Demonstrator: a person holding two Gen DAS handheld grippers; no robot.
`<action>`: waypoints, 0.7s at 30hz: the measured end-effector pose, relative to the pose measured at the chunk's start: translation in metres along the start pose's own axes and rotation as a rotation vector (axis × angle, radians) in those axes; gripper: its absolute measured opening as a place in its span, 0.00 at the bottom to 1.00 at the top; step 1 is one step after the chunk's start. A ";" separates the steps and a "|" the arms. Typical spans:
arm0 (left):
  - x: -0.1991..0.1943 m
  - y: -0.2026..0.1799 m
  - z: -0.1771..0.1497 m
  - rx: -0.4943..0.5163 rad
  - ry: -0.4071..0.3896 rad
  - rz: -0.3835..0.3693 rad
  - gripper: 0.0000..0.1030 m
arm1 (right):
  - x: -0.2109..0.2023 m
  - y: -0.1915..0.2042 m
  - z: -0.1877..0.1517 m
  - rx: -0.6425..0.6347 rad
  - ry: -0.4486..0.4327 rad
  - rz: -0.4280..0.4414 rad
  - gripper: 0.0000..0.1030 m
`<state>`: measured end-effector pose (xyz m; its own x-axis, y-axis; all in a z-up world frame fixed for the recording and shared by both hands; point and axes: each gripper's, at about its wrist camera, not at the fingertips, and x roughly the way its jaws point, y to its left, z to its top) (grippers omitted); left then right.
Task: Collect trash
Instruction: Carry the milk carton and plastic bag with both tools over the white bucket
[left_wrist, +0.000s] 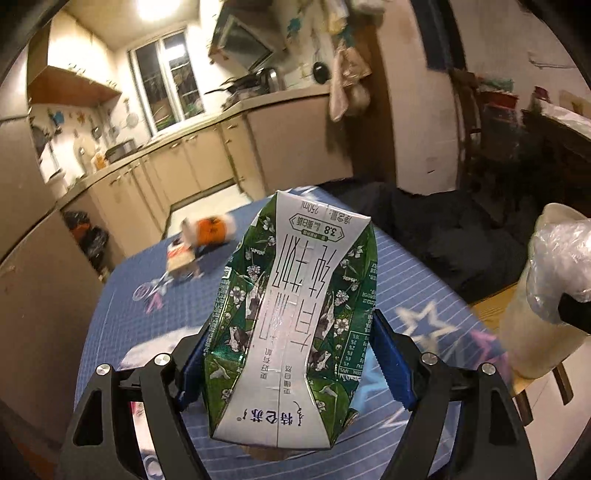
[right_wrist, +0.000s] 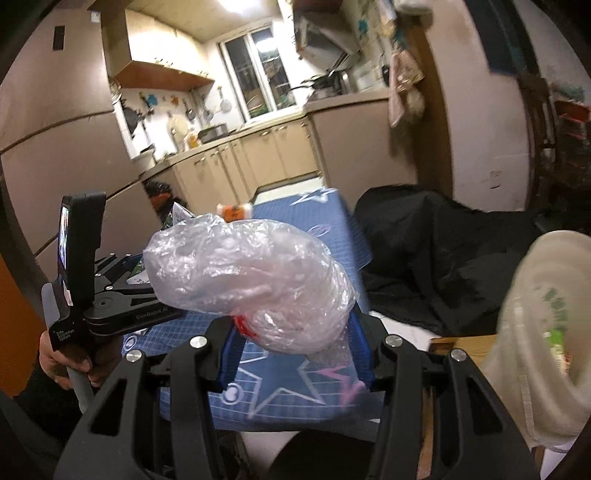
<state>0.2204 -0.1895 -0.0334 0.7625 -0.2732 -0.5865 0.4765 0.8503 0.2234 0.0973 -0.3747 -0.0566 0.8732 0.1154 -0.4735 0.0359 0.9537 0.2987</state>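
Your left tongs (left_wrist: 291, 354) are clamped on a flattened milk carton (left_wrist: 295, 314), blue pads pressing its two creased sides, and it hangs above the near end of the desk (left_wrist: 424, 266). Your right tongs (right_wrist: 295, 332) are closed on a wad of clear plastic film (right_wrist: 251, 273), held over the desk's near right corner, close to the open whitish trash bag (right_wrist: 546, 332) off the desk's right edge.

The carton is waxed card, glossy green and white, squashed into a waisted, hourglass shape. That slick coating and the tapering sides give the pads little purchase, so it could slide out if you tilt it steeply or swing fast. The film is thin, crinkled and springy, bulging well beyond the pads. Only its lower part is pinched, so the loose bulk may snag on the bag's rim or pull free of the grip.

The bag looks limp and soft-walled, and its mouth could fold shut under a nudge, sending either piece to the floor.

At the desk's far edge an orange-and-white wrapper (left_wrist: 208, 230) and a small cardboard box (left_wrist: 181, 260) remain, blurred.
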 end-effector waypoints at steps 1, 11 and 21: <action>-0.001 -0.006 0.004 0.007 -0.007 -0.007 0.77 | -0.004 -0.004 0.001 0.002 -0.009 -0.011 0.46; -0.017 -0.108 0.043 0.139 -0.080 -0.145 0.77 | -0.069 -0.063 0.009 0.042 -0.123 -0.166 0.46; -0.025 -0.202 0.062 0.250 -0.109 -0.259 0.76 | -0.119 -0.118 0.001 0.081 -0.188 -0.318 0.46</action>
<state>0.1329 -0.3821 -0.0156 0.6387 -0.5223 -0.5650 0.7412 0.6148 0.2695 -0.0101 -0.5017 -0.0348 0.8860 -0.2427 -0.3951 0.3509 0.9079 0.2292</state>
